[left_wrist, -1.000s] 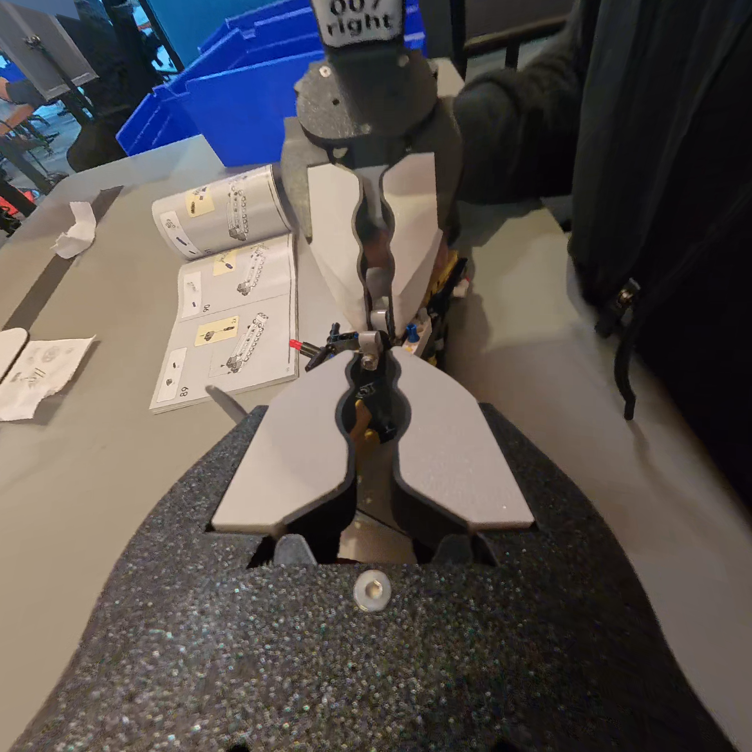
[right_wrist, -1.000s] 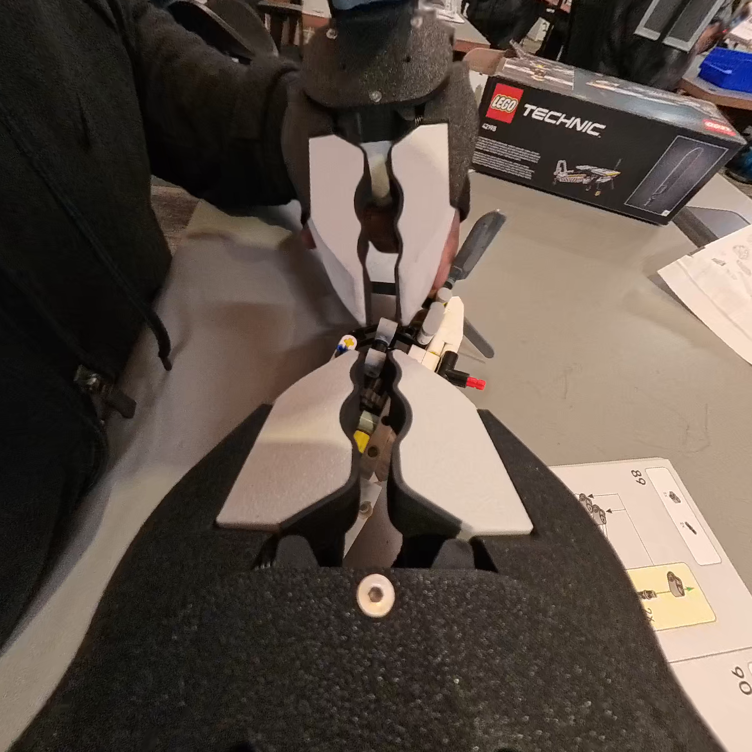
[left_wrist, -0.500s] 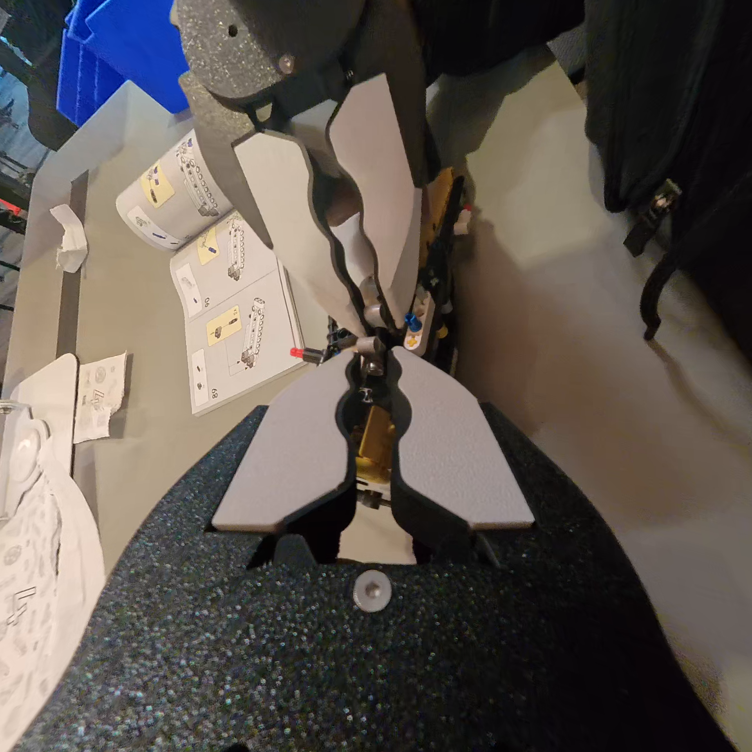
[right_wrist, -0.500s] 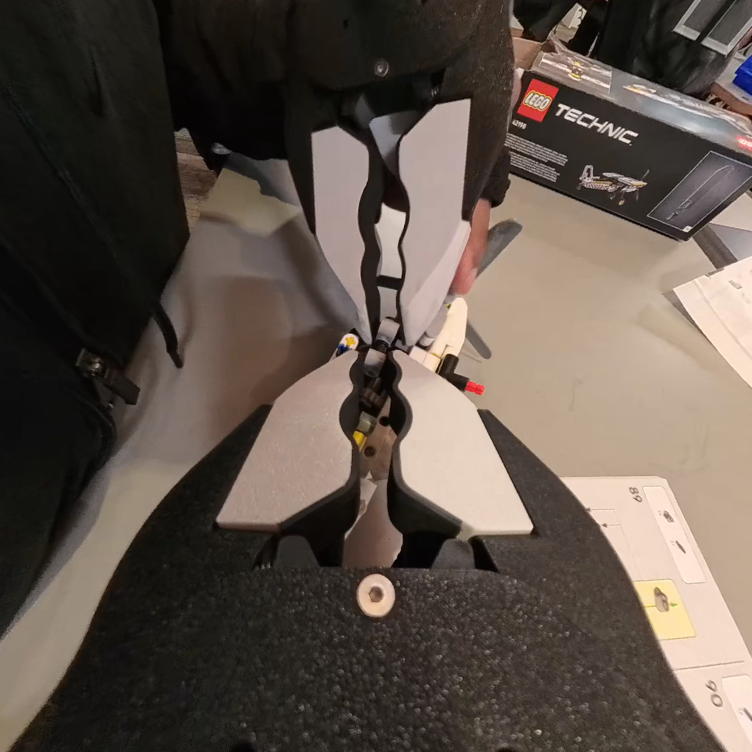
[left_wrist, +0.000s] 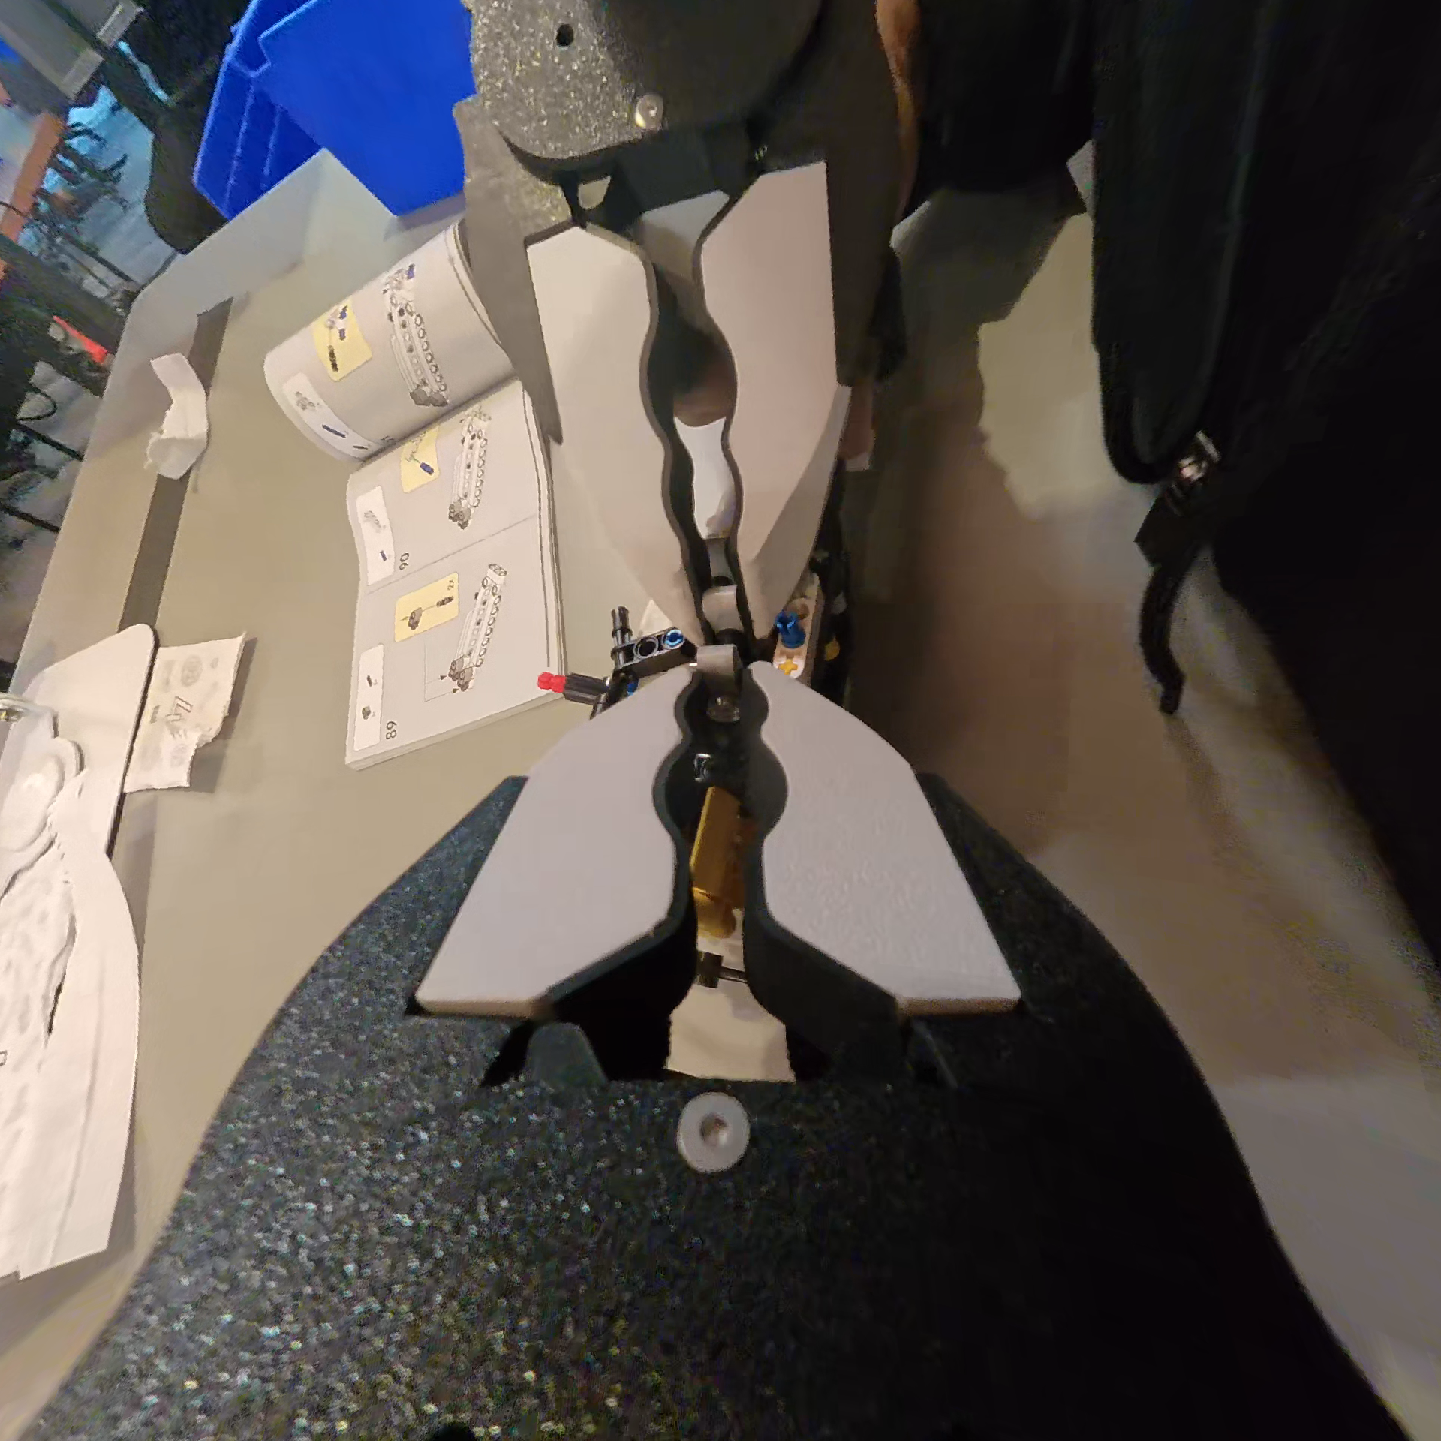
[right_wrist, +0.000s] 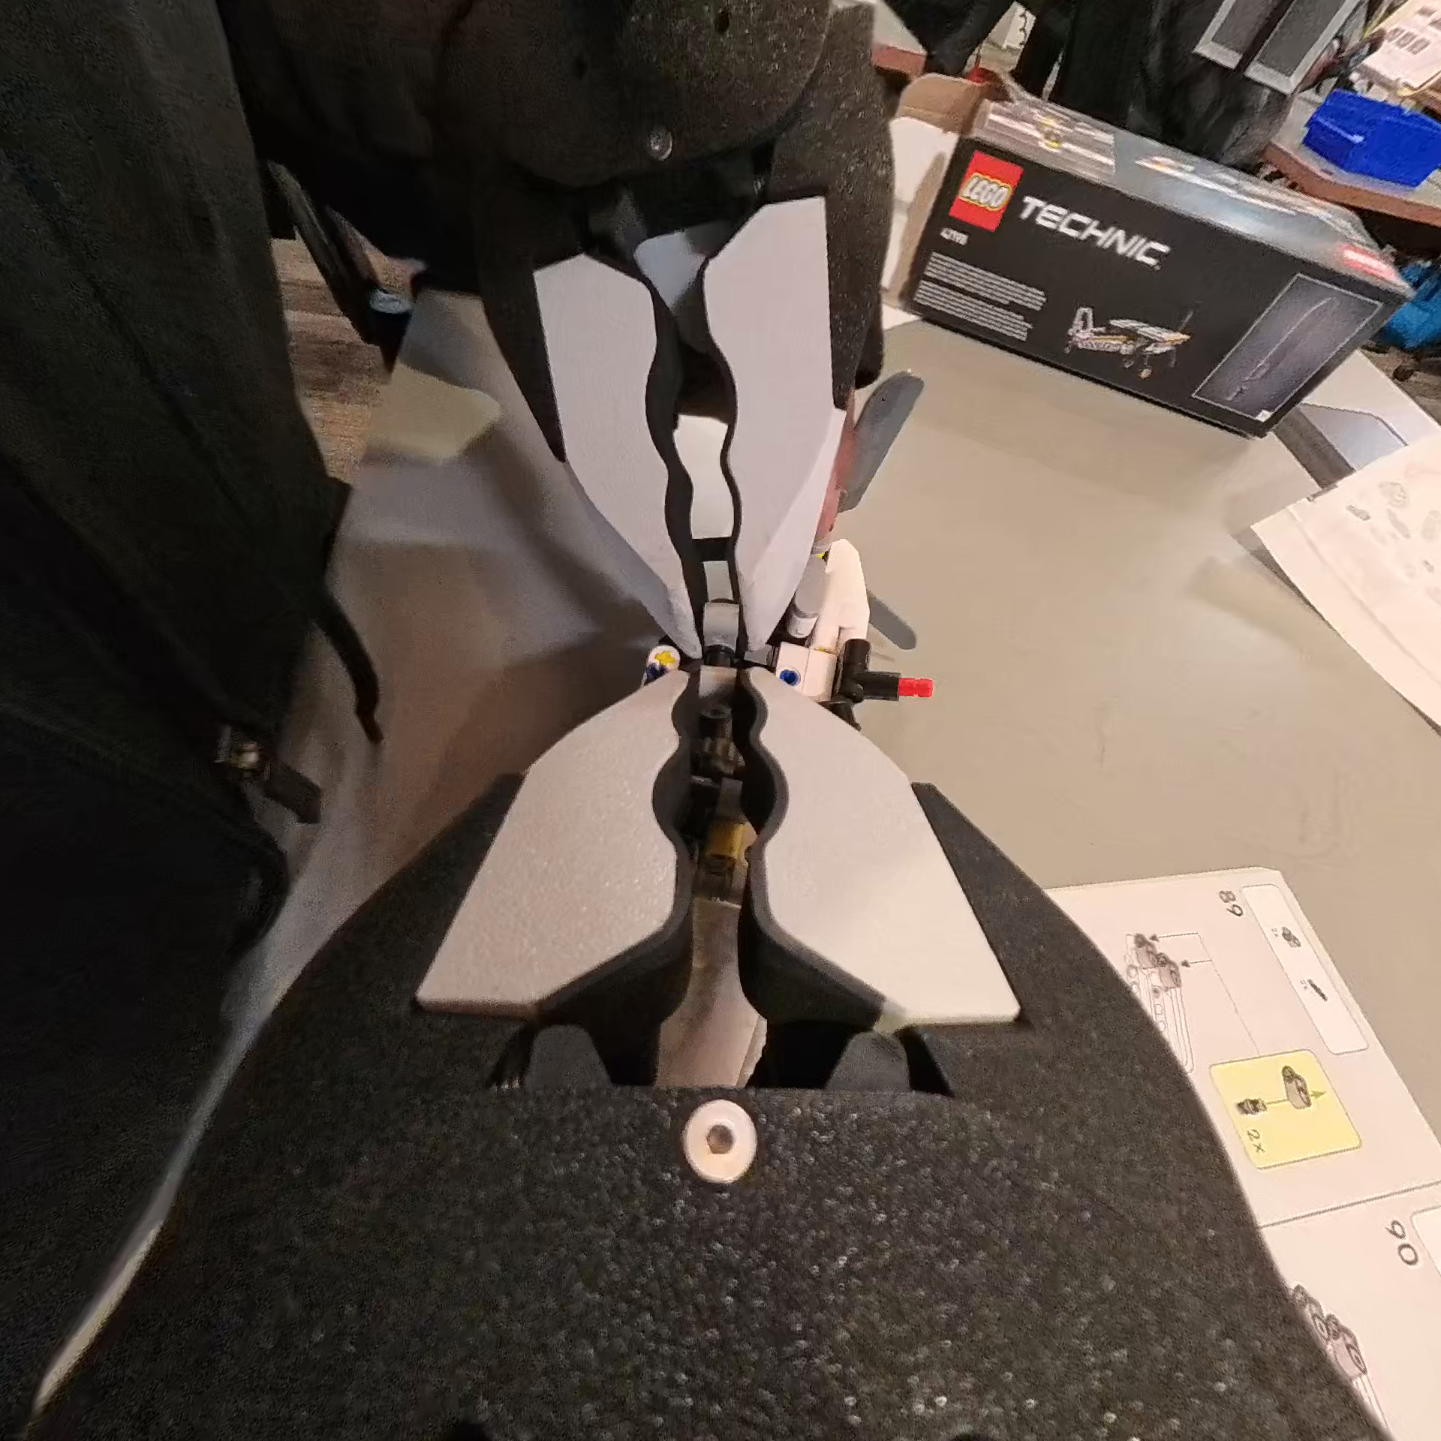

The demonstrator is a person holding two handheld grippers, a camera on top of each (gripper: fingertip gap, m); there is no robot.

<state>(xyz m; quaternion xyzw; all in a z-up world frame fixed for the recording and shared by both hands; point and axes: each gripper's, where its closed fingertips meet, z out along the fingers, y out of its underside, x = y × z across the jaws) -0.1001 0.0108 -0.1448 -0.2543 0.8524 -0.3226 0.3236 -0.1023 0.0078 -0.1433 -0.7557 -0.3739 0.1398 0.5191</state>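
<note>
A small brick-built model (left_wrist: pixel 651 647) stands on the grey table (left_wrist: pixel 257 819), with a black beam, a red-tipped axle (left_wrist: pixel 552 681), white and yellow parts and a grey blade (right_wrist: pixel 885 421). My left gripper (left_wrist: pixel 721 672) is shut on a grey connector piece (left_wrist: pixel 719 663) at the model's top. My right gripper (right_wrist: pixel 716 680) faces it tip to tip and is shut on a neighbouring grey piece (right_wrist: pixel 711 683). In the left wrist view the right gripper (left_wrist: pixel 724 616) reaches down from above. In the right wrist view the left gripper (right_wrist: pixel 721 641) does the same.
An open instruction booklet (left_wrist: pixel 452 577) lies left of the model and also shows in the right wrist view (right_wrist: pixel 1263 1092). Blue bins (left_wrist: pixel 335 93) stand at the back, a black set box (right_wrist: pixel 1154 312) behind. Paper bags (left_wrist: pixel 54 936) lie left. A person's dark jacket (left_wrist: pixel 1286 312) is beside the table. The tips of both grippers are at nearly the same place.
My left gripper's jaws have narrowed onto the grey connector piece. Both grippers have tilted and shifted a little over the model while staying tip to tip. The right grip is unchanged.
</note>
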